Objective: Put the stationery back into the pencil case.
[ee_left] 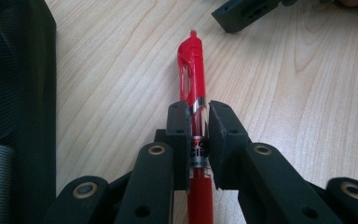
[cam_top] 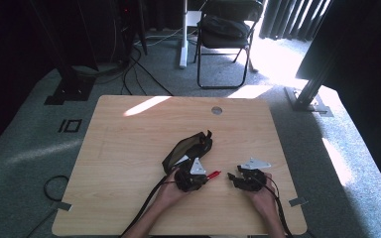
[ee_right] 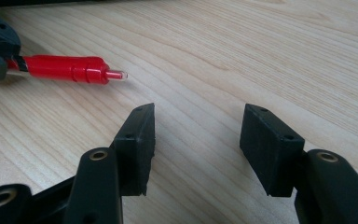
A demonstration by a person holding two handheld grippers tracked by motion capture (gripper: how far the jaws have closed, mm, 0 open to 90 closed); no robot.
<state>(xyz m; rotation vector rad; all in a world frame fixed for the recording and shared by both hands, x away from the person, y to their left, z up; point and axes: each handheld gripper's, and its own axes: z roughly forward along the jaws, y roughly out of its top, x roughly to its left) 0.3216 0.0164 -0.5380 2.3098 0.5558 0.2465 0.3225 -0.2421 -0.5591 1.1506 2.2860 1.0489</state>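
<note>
A light wooden surface (cam_top: 129,148) carries one black pouch (cam_top: 187,148), lying open-mouthed near the middle, just beyond the left claw (cam_top: 209,174). The pouch's dark fabric also fills the left edge of the left gripper view (ee_left: 18,93); what is inside it cannot be made out. A small round grey disc (cam_top: 217,110) sits in the surface near its far edge, well apart from everything else.

There is one red pen (ee_left: 196,98). It is held above or on the surface between the two hands, its shaft pinched by the left claw (ee_left: 198,135), whose jaws are pressed against it on both sides at the silver band. The clip end with its small knob points away from that claw, toward the right claw (cam_top: 231,177). In the right gripper view the pen's end (ee_right: 74,69) lies up and to the left, near but not touching the right claw (ee_right: 196,135), whose jaws stand spread with bare wood between them.

Two hands hold the two claws, a cable (cam_top: 146,203) trailing back from the left one. Beyond the surface, on the grey carpet, stands one black folding chair (cam_top: 225,34), with loose cables (cam_top: 134,69) on the floor to its left.
</note>
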